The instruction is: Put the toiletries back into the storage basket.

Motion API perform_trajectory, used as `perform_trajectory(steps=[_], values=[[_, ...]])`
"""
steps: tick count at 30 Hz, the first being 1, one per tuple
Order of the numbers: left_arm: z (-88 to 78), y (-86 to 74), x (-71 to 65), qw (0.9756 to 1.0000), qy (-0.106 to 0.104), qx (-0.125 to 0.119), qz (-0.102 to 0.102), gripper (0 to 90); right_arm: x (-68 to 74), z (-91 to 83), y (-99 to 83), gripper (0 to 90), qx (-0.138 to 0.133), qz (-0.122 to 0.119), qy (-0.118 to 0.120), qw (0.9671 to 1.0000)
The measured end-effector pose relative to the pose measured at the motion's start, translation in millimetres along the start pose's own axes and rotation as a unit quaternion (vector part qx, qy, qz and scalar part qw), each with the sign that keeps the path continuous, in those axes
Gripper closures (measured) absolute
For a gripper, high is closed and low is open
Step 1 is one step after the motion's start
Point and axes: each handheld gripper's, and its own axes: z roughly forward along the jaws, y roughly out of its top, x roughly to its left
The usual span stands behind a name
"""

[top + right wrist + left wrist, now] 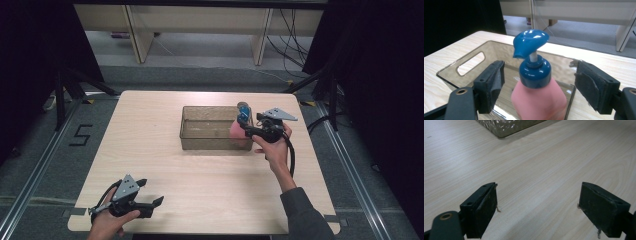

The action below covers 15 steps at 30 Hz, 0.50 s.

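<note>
Matt wood-grain table (150,150); glossy clear plastic bin (200,141); glossy pump bottle (536,95).

The light wood-grain desk (150,150) stands on grey carpet floor (40,165) marked with a black "5" (80,135). Black curtains (30,60) flank both sides. Beige furniture legs (139,35) and loose cables (292,35) occupy the background.

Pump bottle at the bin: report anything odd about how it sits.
The pink pump bottle stands upright at the clear bin's right end, between the right gripper's open jaws. No spill or damage shows; whether its base rests inside cannot be told.
</note>
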Motion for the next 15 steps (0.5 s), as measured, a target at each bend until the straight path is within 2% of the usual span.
perform_trajectory(steps=[2,3,5,8,9,11,12,13,14,15], values=[[0.1,-0.3,-0.5,1.0000,-0.003,-0.001,-0.001,14.7,-3.3,-0.8,-0.1,25.1,-0.005,-0.014,0.007,0.9999],[-0.1,-0.3,-0.6,1.0000,-0.003,0.000,0.001,14.7,0.2,-2.9,-0.6,25.1,0.000,0.010,0.006,0.9999],[0.6,0.0,-0.6,1.0000,-0.004,-0.001,0.000,14.7,-1.7,-3.0,-1.3,25.2,-0.001,-0.010,0.006,0.9999],[0.4,-0.3,-0.6,1.0000,-0.005,0.001,0.002,14.7,-1.5,-4.8,-2.0,25.2,0.002,-0.022,0.003,0.9998],[0.3,-0.4,-0.5,1.0000,-0.004,0.001,0.002,14.7,1.1,-4.7,-2.7,25.2,0.000,-0.001,0.012,0.9999],[0.6,0.0,-0.2,1.0000,-0.003,-0.001,0.000,14.8,1.9,-5.5,-2.8,25.2,-0.002,-0.006,0.010,0.9999],[0.6,0.0,-0.2,1.0000,-0.003,-0.001,0.000,14.7,0.3,-5.8,-2.5,25.2,-0.002,-0.017,0.009,0.9998],[-0.1,-0.2,-0.5,1.0000,-0.001,0.000,-0.002,14.7,0.8,-6.8,-2.5,25.2,-0.001,-0.013,0.009,0.9999],[-0.2,-0.3,-0.6,1.0000,-0.001,0.000,-0.001,14.7,2.9,-7.6,-2.9,25.2,0.002,0.005,0.014,0.9999],[-0.2,-0.3,-0.6,1.0000,-0.001,0.000,-0.001,14.7,2.9,-7.6,-2.9,25.2,0.002,0.005,0.014,0.9999]])
